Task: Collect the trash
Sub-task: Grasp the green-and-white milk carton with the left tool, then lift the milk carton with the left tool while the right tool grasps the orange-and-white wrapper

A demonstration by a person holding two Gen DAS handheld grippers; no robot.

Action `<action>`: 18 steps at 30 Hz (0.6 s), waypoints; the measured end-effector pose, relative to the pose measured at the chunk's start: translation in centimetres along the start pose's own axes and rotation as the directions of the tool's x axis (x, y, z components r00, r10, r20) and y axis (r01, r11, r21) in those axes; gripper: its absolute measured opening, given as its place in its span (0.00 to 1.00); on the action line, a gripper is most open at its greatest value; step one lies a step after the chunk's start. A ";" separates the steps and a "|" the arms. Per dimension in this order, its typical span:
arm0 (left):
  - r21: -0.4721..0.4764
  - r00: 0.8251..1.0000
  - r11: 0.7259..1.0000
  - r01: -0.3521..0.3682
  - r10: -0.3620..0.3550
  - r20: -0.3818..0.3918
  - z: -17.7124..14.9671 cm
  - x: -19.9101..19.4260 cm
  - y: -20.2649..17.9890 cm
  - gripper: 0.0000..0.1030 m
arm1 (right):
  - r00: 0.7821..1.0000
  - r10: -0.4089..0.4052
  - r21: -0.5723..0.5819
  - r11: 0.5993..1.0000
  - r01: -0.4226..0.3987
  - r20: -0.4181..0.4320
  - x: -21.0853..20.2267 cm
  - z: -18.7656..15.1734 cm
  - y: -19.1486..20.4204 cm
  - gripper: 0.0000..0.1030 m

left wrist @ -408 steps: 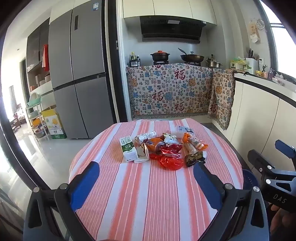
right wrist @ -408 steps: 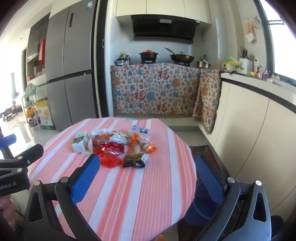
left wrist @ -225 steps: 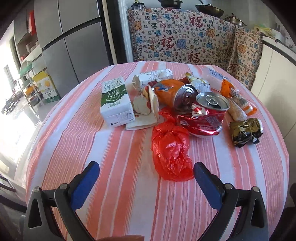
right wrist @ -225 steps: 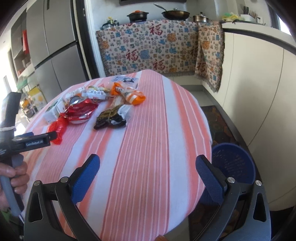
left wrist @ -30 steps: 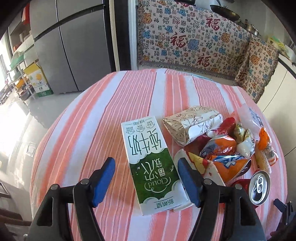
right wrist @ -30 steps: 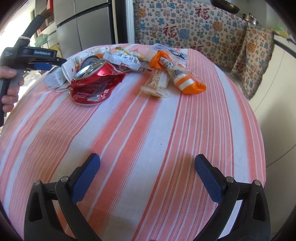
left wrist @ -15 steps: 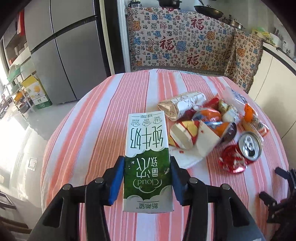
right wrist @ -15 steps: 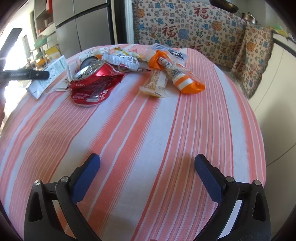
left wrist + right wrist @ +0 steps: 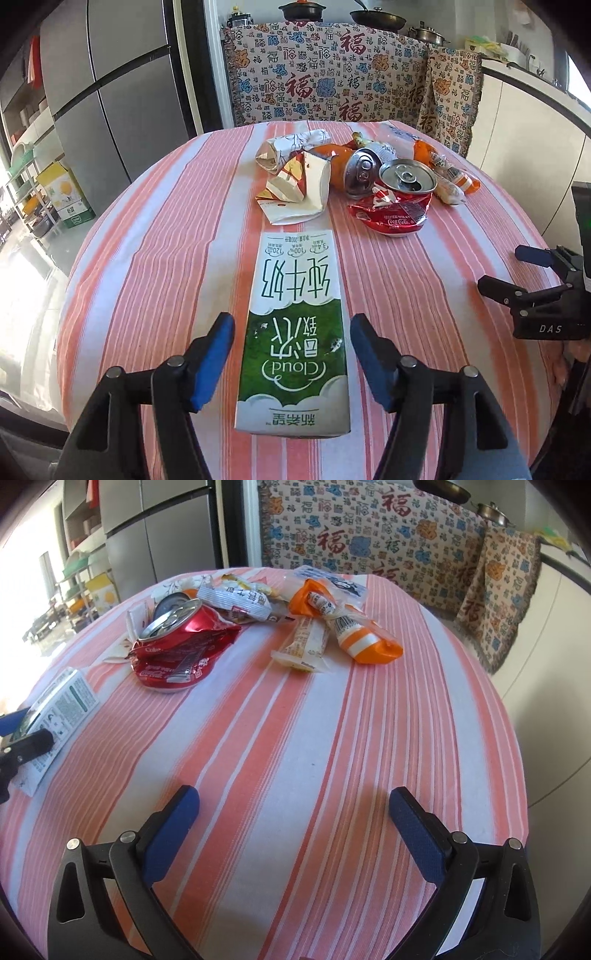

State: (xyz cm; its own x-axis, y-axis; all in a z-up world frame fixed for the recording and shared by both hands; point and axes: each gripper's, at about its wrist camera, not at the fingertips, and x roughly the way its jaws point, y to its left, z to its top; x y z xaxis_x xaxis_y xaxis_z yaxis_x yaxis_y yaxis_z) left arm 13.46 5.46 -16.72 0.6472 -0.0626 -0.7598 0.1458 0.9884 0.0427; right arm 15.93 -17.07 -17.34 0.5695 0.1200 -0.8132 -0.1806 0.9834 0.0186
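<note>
A green and white milk carton (image 9: 295, 325) lies flat on the striped round table (image 9: 155, 266), apart from the trash pile. My left gripper (image 9: 292, 325) straddles the carton with its jaws opening; a gap shows on each side of the carton. In the right wrist view the carton (image 9: 62, 701) and the left gripper (image 9: 22, 746) sit at the left edge. A crushed red cola can (image 9: 395, 206) (image 9: 177, 650), a second can (image 9: 364, 171), paper wrappers (image 9: 295, 177) and orange packets (image 9: 354, 635) form the pile. My right gripper (image 9: 294, 795) hangs open over bare cloth.
The right gripper (image 9: 532, 273) shows at the right of the left wrist view, over the table's rim. A grey fridge (image 9: 110, 92) stands at the back left and a patterned cloth (image 9: 332, 81) covers the counter behind the table. White cabinets (image 9: 524, 125) run along the right.
The left gripper, shut on the carton half a second ago, has carried it away from the pile, set it flat on the cloth and let go. The right gripper has stayed put.
</note>
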 end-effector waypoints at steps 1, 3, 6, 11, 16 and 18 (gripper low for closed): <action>-0.009 1.000 1.000 0.002 -0.002 -0.008 0.0 0.4 0.1 0.67 | 1.000 0.000 0.001 1.000 0.000 0.000 -0.1 0.0 0.0 0.99; -0.026 1.000 1.000 0.002 -0.002 -0.026 -0.1 1.2 0.4 0.67 | 1.000 0.000 0.003 1.000 0.000 -0.001 0.0 0.0 -0.1 0.99; -0.035 0.999 0.999 0.005 -0.007 -0.041 -0.3 2.2 0.8 0.70 | 1.000 0.015 0.012 1.000 -0.015 -0.001 0.0 0.0 -0.2 0.99; -0.048 0.999 0.999 0.015 -0.017 -0.037 -0.5 2.2 1.1 0.75 | 0.995 0.076 0.063 0.995 -0.079 0.058 -0.9 1.2 -3.2 0.98; -0.036 0.999 0.999 0.013 -0.014 -0.040 -0.5 2.2 0.9 0.79 | 1.000 -0.001 -0.011 1.000 0.001 0.000 1.2 6.2 -7.3 0.88; -0.038 0.999 0.999 0.015 -0.016 -0.039 -0.6 2.2 1.0 0.79 | 0.999 -0.001 -0.090 0.996 -0.002 -0.034 2.5 8.1 -7.5 0.84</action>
State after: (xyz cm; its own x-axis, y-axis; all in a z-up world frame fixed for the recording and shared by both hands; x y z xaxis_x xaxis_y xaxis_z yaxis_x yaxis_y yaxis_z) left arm 14.57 6.37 -18.74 0.6151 -0.0734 -0.7850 0.1265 0.9919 0.0064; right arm 25.23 -23.05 -14.76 0.5420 0.1142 -0.8326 -0.2533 0.9669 -0.0323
